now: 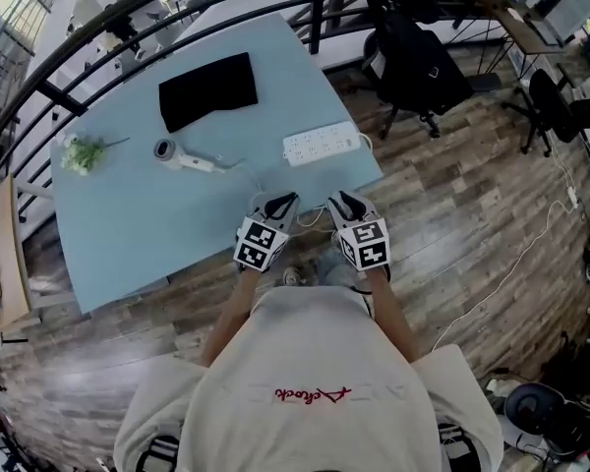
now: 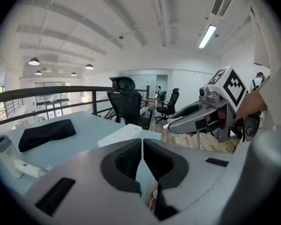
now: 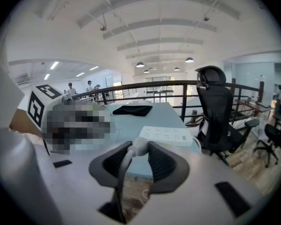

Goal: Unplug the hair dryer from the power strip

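While the right gripper [image 3: 139, 150] pinches the pale grey plug [image 3: 139, 144] free of the white power strip [image 3: 166, 136], the left gripper [image 2: 143, 149] is pressed together, empty.

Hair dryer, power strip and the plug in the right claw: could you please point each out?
hair dryer [image 1: 187, 157]: head view, on the middle of its white body.
power strip [image 1: 322, 143]: head view, on the centre of its top face.
plug [image 3: 138, 146]: right gripper view, on its rounded grey head.

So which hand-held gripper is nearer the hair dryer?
Left. In the head view the left hand-held gripper is down-right of the hair dryer; the right hand-held gripper lies farther right.
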`<state>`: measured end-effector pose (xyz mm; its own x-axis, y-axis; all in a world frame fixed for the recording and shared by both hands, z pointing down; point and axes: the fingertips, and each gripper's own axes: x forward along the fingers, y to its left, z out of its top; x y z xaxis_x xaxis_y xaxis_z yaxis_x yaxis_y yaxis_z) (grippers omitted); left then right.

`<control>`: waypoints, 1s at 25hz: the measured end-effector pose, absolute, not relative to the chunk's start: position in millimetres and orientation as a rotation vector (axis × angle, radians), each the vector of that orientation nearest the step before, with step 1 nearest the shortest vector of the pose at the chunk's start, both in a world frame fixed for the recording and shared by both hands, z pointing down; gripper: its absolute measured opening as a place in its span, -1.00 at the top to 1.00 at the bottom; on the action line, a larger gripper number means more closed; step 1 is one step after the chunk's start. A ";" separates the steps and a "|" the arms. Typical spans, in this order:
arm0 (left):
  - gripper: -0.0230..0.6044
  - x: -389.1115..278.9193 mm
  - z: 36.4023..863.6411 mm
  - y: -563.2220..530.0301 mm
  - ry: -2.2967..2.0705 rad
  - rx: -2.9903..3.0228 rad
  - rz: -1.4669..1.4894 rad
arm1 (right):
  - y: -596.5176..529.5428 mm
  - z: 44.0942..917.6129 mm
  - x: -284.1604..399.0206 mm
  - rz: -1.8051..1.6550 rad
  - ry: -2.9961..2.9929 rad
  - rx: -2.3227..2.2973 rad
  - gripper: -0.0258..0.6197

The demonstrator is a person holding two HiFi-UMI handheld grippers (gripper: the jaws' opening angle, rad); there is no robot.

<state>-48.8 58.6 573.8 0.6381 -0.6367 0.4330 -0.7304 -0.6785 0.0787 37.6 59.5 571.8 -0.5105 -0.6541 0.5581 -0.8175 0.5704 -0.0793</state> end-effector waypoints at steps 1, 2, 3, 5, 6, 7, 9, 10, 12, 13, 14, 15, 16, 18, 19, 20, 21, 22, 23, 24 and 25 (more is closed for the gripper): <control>0.86 -46.8 573.6 65.4 -1.104 2.619 0.548 | 66.7 571.6 37.8 0.461 -2.328 1.184 0.54; 0.86 -44.4 573.4 72.9 -1.097 2.623 0.546 | 74.3 571.2 38.4 0.460 -2.326 1.187 0.54; 0.86 -42.2 573.4 80.7 -1.091 2.624 0.544 | 81.9 570.6 39.2 0.459 -2.324 1.190 0.54; 0.86 -39.4 573.8 95.4 -1.084 2.619 0.543 | 95.2 568.2 40.8 0.459 -2.323 1.193 0.54; 0.86 -38.6 573.5 101.5 -1.082 2.617 0.542 | 100.3 566.4 41.4 0.458 -2.325 1.194 0.54; 0.86 -37.7 572.9 106.9 -1.082 2.617 0.540 | 104.6 564.7 42.1 0.456 -2.327 1.194 0.54; 0.86 -35.2 572.5 117.0 -1.083 2.615 0.537 | 112.6 562.6 44.6 0.453 -2.331 1.194 0.54; 0.86 -33.4 573.0 121.5 -1.085 2.613 0.538 | 116.1 562.3 46.7 0.452 -2.334 1.193 0.54; 0.86 -28.7 572.7 128.6 -1.096 2.611 0.539 | 121.8 561.9 52.2 0.450 -2.341 1.188 0.54; 0.86 -26.3 571.9 131.6 -1.104 2.611 0.539 | 124.7 561.6 55.1 0.450 -2.346 1.184 0.54; 0.86 -24.5 571.5 135.3 -1.114 2.608 0.541 | 128.3 561.3 57.4 0.450 -2.352 1.179 0.54; 0.86 -23.1 571.3 139.5 -1.124 2.604 0.546 | 132.7 561.1 59.3 0.451 -2.359 1.172 0.54; 0.86 -21.8 570.7 143.7 -1.133 2.600 0.551 | 137.2 560.8 61.0 0.452 -2.366 1.165 0.54; 0.86 -16.8 566.9 150.9 -1.152 2.595 0.558 | 145.1 559.0 66.1 0.450 -2.379 1.150 0.54; 0.86 -12.4 564.4 155.1 -1.160 2.593 0.559 | 148.9 557.6 70.1 0.449 -2.384 1.144 0.54; 0.86 -6.9 562.5 160.4 -1.166 2.589 0.560 | 153.3 556.7 75.0 0.450 -2.390 1.137 0.54; 0.86 -0.8 561.9 166.7 -1.171 2.583 0.562 | 158.3 556.5 80.4 0.453 -2.395 1.131 0.54; 0.86 5.4 562.1 173.4 -1.176 2.578 0.565 | 163.7 556.9 85.8 0.456 -2.402 1.126 0.54; 0.86 11.3 562.3 179.6 -1.183 2.574 0.568 | 169.0 557.2 90.9 0.457 -2.408 1.120 0.54; 0.86 16.5 562.0 184.9 -1.192 2.571 0.568 | 174.0 557.3 95.5 0.456 -2.414 1.115 0.54; 0.86 21.0 561.3 189.6 -1.201 2.569 0.567 | 178.8 557.1 99.6 0.456 -2.419 1.110 0.54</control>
<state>21.0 189.6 561.3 0.5849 -0.6778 0.4455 -0.7746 -0.6297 0.0591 99.6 178.8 557.1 -0.5824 -0.6289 0.5151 -0.7732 0.6241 -0.1122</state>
